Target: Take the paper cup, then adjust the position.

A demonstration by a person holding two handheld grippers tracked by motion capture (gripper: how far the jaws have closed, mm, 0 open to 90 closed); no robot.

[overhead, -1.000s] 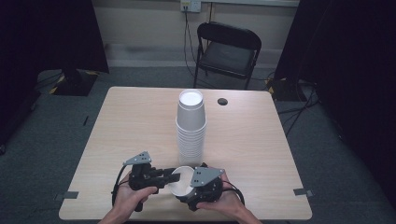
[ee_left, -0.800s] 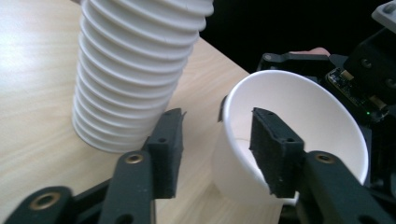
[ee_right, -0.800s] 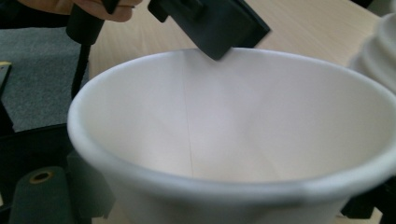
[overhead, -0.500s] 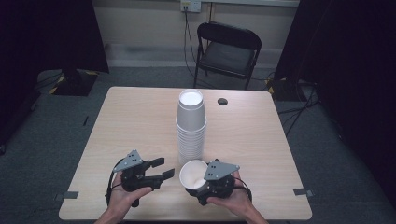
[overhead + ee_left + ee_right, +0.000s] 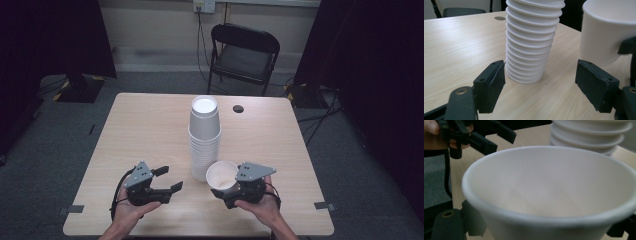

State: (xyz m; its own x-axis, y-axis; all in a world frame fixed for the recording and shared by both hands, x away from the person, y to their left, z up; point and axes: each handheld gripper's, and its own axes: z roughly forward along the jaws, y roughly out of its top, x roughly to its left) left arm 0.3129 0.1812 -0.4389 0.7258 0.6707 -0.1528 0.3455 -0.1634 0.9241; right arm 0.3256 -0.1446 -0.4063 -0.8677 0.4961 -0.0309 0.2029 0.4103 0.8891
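Note:
A tall stack of white paper cups (image 5: pixel 204 137) stands mouth down in the middle of the wooden table (image 5: pixel 140 130). Just right of its base, my right gripper (image 5: pixel 223 189) is shut on a single white cup (image 5: pixel 222 174), held mouth up above the tabletop. In the right gripper view the single white cup (image 5: pixel 549 195) sits between the jaws of my right gripper (image 5: pixel 544 227). My left gripper (image 5: pixel 169 178) hovers left of the stack; its jaws have just been opening and stand open with nothing between them. In the left gripper view, my left gripper (image 5: pixel 544 85) faces the stack (image 5: pixel 531 42), with the held cup (image 5: pixel 606 32) at the right.
A small dark round hole (image 5: pixel 238 108) marks the table behind the stack. A black folding chair (image 5: pixel 244 55) stands beyond the far edge. Both hands are close to the table's near edge. Dark curtains hang on both sides.
My left gripper has let go of the single cup, opened and drawn back to the left. The right gripper has carried the cup to the right and a little up.

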